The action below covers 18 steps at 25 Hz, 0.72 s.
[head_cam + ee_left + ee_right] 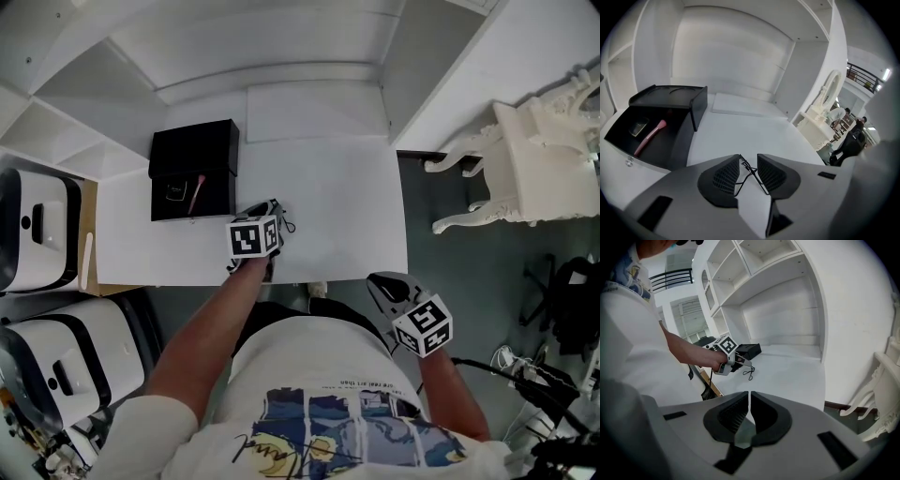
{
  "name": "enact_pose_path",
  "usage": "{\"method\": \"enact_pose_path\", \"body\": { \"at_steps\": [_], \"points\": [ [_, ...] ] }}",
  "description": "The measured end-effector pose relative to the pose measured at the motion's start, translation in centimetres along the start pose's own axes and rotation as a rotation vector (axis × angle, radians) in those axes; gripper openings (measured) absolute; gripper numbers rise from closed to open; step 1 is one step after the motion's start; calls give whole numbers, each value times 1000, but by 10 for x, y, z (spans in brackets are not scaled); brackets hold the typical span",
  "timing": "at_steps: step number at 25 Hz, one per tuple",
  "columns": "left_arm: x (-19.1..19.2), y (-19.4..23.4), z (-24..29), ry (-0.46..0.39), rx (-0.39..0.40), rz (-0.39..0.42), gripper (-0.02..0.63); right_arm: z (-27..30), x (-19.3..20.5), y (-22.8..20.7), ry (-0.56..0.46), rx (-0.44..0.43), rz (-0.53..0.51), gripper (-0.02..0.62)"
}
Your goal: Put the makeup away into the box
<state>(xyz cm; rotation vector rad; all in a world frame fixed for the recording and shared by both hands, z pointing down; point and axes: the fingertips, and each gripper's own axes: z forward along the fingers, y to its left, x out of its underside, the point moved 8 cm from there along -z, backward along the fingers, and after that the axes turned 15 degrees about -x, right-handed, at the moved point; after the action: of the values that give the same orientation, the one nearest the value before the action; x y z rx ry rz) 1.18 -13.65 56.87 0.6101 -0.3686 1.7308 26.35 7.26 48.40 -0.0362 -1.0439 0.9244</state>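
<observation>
Head view: black box [192, 150] stands open at the bench [347, 206] back left, pink brush [196, 194] already inside. Left tool [274, 214] is just right of it, right tool [384, 289] off the near edge

Left gripper view: tool partly open, thin black wire loop [750, 174] between the pads, apparently unpinched

Right gripper view: tool closed, empty

Judgement: stowing nearly done. Next, probably grip the loop and carry it to the box

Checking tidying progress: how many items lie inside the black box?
2: a pink brush on the box floor, and a small dark case beside it. More may be hidden in shadow.
</observation>
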Motion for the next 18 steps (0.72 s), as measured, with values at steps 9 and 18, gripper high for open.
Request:
{"method": "enact_pose_path", "body": {
  "at_steps": [9,18],
  "points": [
    [-3,3,19,50,-82,-22,92,-13,0,-21,0,15,10,35],
    [-5,7,15,43,-86,-26,32,-4,-7,-31,-2,-7,-2,35]
  ]
}}
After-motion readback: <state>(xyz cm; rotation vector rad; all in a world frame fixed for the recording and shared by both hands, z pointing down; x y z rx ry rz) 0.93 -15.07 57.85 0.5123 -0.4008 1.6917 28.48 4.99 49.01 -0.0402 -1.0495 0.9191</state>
